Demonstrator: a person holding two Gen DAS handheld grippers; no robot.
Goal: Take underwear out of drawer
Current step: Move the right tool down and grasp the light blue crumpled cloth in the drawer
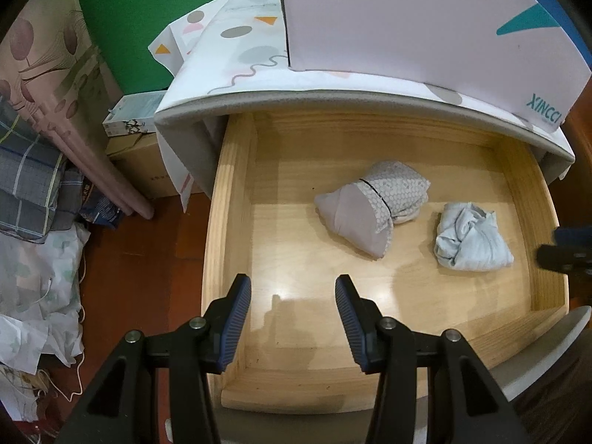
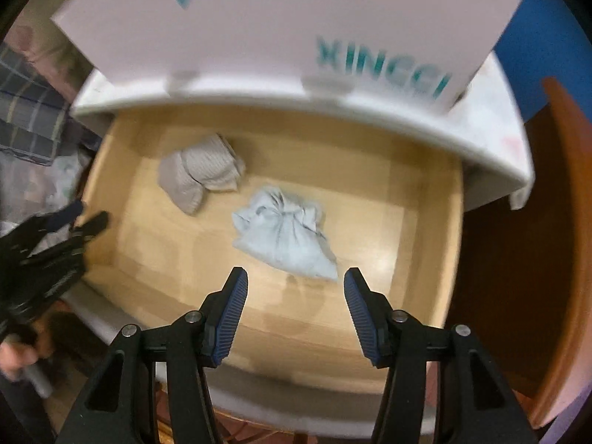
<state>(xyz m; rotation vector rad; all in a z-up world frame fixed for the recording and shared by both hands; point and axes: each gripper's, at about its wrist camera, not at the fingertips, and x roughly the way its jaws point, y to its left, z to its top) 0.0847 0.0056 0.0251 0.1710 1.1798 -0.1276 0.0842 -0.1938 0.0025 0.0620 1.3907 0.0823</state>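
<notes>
The pale wooden drawer (image 1: 236,222) (image 2: 425,229) stands pulled out. Two bundles of underwear lie on its floor: a grey patterned one (image 1: 373,203) (image 2: 201,175) and a light blue crumpled one (image 1: 470,236) (image 2: 285,233). My left gripper (image 1: 293,290) hovers open over the drawer's near left part, nothing between its fingers. My right gripper (image 2: 295,285) is open above the near edge of the light blue bundle, not touching it. In the left wrist view the right gripper's tip (image 1: 569,248) shows at the right edge. In the right wrist view the left gripper (image 2: 70,222) shows at the left.
A white box printed XINCCI (image 1: 425,22) (image 2: 296,18) sits on the cabinet top above the drawer. Left of the cabinet are cardboard boxes (image 1: 140,140), a folded plaid cloth (image 1: 33,185) and crumpled bags (image 1: 37,296) on the red floor.
</notes>
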